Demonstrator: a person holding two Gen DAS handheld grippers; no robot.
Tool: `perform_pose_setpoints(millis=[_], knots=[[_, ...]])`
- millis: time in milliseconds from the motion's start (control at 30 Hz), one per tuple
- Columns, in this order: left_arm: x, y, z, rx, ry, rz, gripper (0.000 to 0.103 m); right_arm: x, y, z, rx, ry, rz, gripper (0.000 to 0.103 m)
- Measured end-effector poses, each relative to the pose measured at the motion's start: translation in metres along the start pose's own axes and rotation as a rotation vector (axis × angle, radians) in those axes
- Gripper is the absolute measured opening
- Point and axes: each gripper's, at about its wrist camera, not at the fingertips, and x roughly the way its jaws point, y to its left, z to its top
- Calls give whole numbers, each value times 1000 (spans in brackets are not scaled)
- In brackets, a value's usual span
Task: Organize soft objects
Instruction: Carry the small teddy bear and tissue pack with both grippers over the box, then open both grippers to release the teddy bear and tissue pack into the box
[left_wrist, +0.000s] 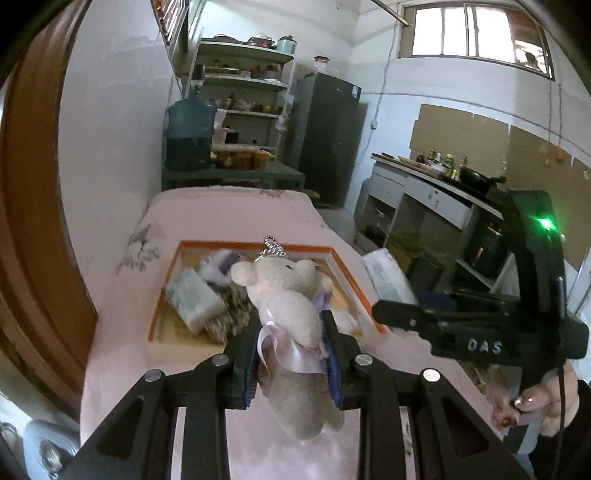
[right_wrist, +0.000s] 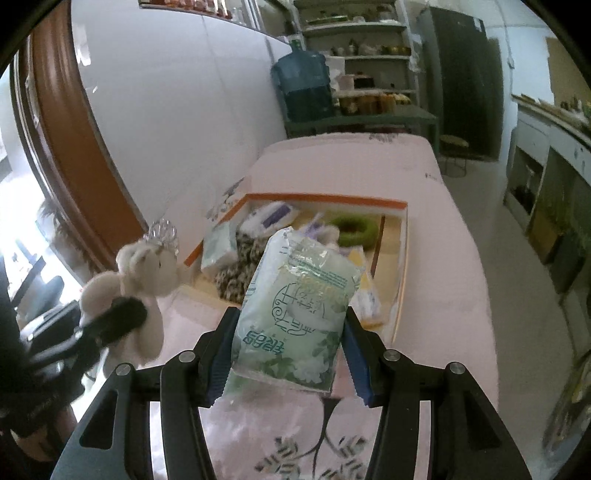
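Both loads are pinched firm, left gripper on the teddy bear, right gripper on the tissue pack; lower each gently into the box.

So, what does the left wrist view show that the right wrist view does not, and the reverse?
Only the left wrist view: the window and the hand gripping the right gripper's handle. Only the right wrist view: the green ring in the box and the tissue pack clamped in the right gripper. Both: the crowned teddy bear in the left gripper, the box, the pink cover.
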Motion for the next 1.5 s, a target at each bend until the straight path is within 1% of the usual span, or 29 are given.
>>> perform_pose_setpoints(millis=[200, 300, 500, 633, 767, 1000, 1067, 1267, 1433, 1500], knots=[[29, 3, 30, 12, 1, 10, 30, 9, -8, 27, -30, -16, -19, 55], [49, 9, 44, 1, 15, 3, 30, 17, -16, 41, -38, -22, -26, 55], [95, 22, 68, -20, 51, 3, 30, 43, -41, 70, -54, -22, -60, 55], [129, 30, 77, -26, 85, 10, 30, 69, -58, 85, -70, 7, -86, 55], [160, 38, 79, -47, 124, 9, 30, 97, -72, 94, -76, 43, -92, 55], [196, 46, 76, -75, 182, -14, 30, 136, -86, 98, -86, 99, -44, 55], [206, 50, 74, -97, 202, -18, 30, 146, -90, 98, -83, 117, -32, 55], [230, 61, 63, -145, 265, -8, 30, 179, -97, 97, -82, 175, -31, 55], [242, 69, 56, -156, 307, -3, 31, 191, -98, 95, -81, 193, -31, 55], [243, 71, 53, -161, 310, 1, 31, 194, -99, 94, -80, 198, -33, 55]])
